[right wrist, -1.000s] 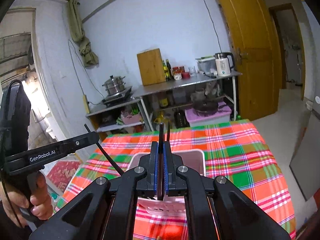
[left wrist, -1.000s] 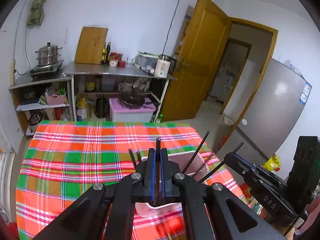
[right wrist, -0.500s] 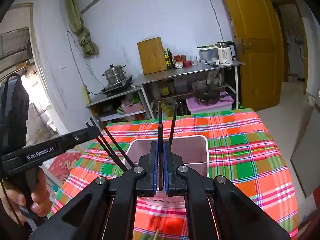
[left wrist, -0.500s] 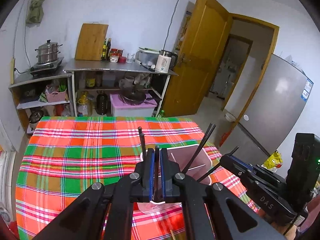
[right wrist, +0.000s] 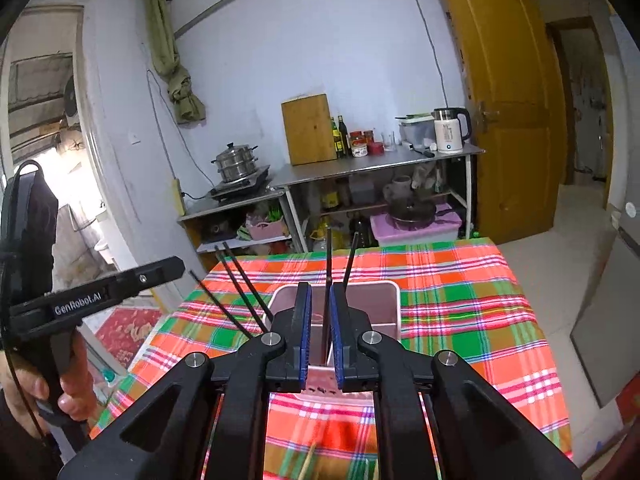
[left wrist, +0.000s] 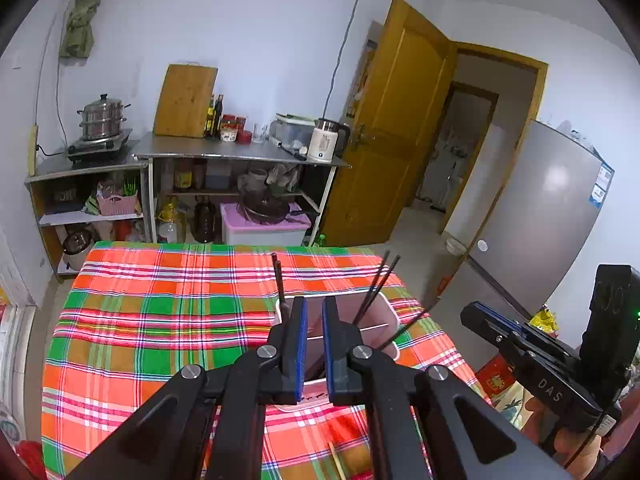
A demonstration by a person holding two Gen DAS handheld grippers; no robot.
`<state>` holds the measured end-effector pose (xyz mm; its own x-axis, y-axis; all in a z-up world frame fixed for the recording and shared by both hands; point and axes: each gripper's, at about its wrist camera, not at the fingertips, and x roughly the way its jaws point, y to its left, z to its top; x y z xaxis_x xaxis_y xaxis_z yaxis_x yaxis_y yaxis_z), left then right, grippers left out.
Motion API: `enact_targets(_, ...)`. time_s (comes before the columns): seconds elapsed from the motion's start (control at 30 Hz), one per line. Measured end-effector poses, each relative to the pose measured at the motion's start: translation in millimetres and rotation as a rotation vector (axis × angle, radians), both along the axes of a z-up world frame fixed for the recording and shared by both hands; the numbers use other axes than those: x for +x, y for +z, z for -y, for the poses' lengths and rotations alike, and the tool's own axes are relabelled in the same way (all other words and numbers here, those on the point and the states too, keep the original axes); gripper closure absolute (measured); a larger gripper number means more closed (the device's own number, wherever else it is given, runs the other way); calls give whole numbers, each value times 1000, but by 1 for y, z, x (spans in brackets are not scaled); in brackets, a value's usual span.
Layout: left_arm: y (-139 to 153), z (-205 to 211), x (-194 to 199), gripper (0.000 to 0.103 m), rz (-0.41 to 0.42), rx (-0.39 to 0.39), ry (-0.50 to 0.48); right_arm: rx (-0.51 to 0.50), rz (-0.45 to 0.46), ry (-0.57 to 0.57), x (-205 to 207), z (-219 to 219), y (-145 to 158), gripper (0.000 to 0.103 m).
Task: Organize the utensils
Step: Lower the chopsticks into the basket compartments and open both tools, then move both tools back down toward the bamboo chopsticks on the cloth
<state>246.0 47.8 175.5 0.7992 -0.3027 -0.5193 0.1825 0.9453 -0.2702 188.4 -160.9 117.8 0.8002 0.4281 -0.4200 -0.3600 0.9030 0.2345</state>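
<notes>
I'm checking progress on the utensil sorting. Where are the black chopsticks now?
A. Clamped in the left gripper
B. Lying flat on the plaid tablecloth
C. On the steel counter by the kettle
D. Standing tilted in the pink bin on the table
D: the black chopsticks stand tilted in the pink bin.

Thin black chopsticks [left wrist: 374, 292] stand tilted in the pale pink divided holder [left wrist: 390, 312] on the plaid cloth

A wooden cutting board [left wrist: 186, 101] leans against the pale wall on a steel bench [left wrist: 240, 152], beside bottles and a white kettle [left wrist: 324, 145]. To its left a steel steamer pot [left wrist: 102, 117] sits on a burner. A yellow wooden door [left wrist: 394, 128] stands open near a grey refrigerator [left wrist: 548, 216].
</notes>
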Motion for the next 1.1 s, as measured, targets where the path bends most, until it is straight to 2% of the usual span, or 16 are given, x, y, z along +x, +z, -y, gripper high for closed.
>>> enact_targets(0.23, 7, 5, -39, 97, 31, -2, -13, 0, 25, -3, -35, 11, 5, 94)
enact_targets(0.43, -5, 9, -75, 97, 27, -4, -19, -11, 24, -3, -68, 16, -4, 94)
enact_targets(0.77, -59, 9, -125, 97, -33, 20, -24, -8, -44, -4, -102, 28, -42, 94)
enact_targets(1.1, -114, -2, -136, 97, -147, -3, -7, 4, -133, 0, -110, 30, -79, 94)
